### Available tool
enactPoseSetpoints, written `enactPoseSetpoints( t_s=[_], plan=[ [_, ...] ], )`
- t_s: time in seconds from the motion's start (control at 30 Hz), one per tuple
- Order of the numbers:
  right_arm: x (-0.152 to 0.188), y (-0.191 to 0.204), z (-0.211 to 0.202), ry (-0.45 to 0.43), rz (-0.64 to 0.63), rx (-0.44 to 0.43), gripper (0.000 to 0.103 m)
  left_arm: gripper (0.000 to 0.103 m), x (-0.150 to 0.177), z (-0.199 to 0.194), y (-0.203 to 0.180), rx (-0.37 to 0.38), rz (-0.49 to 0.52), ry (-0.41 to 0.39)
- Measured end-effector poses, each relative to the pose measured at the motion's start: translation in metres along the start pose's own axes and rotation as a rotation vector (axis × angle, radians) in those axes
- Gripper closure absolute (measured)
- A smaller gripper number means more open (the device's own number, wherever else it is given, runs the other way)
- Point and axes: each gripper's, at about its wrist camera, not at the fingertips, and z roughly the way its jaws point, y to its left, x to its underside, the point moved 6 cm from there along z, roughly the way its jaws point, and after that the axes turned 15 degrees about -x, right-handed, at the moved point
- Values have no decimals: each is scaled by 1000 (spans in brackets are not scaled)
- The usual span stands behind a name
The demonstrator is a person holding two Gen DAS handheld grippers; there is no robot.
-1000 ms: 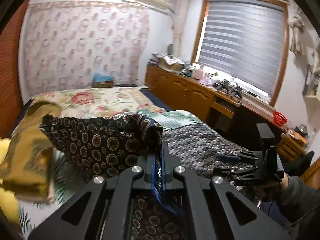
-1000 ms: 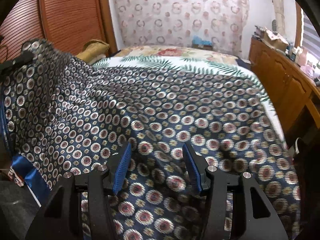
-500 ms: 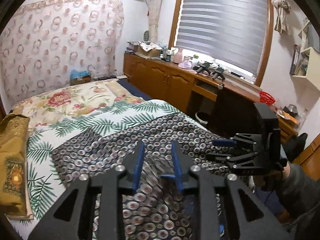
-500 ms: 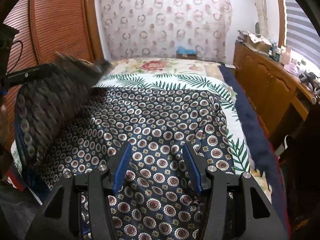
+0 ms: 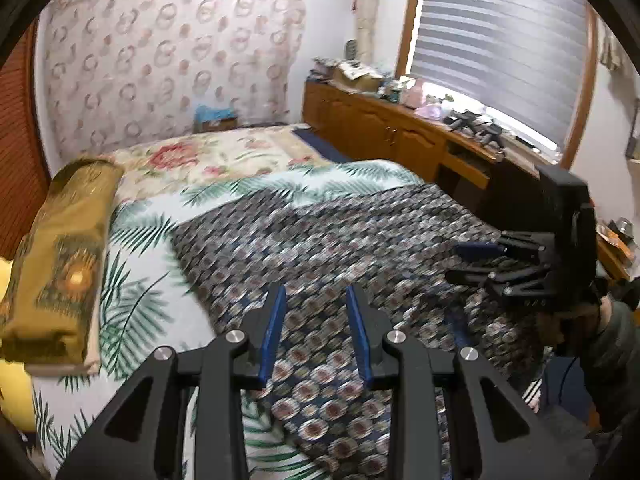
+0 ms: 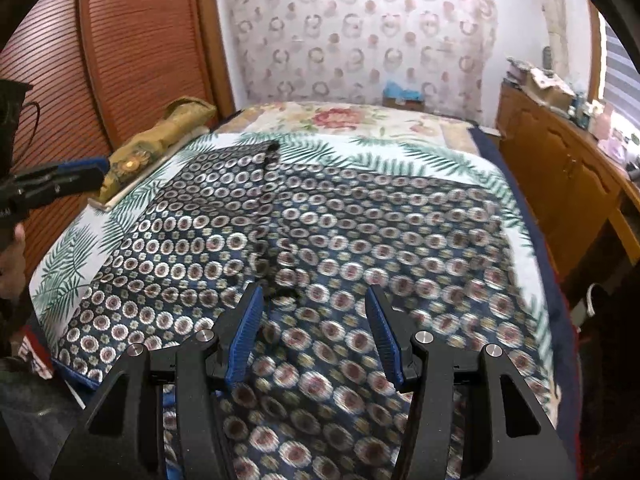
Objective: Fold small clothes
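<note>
One patterned cloth (image 6: pixel 320 220) (two grippers).

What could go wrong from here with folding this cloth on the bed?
The cloth lies spread with wrinkles and a dark crease near its middle; folding now could trap them. Its near edge hangs over the bed edge, so a tug might slide it off. Both the left gripper and the right gripper are open and empty, so a hasty pinch may catch the bedspread too.
</note>
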Motion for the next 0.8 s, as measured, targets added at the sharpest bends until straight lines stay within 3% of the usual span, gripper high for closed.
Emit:
enactPoseSetpoints(
  t_s=[0.3,0.47,0.6,0.67,0.8],
  plan=[
    [-17,14,52,104,-18,-97,45,74,25,14,17,-19,-37,46],
    [-14,11,77,168,-8,-82,45,74,31,16,20,-21,-46,56],
    [-17,18,76,151,-15,-113,45,74,32,16,21,-21,-56,54],
    [-21,28,72,128,-39,-134,59,74,31,15,21,-21,-58,49],
    [-27,39,70,118,-72,-154,64,74,31,15,20,-20,-57,48]
  ],
)
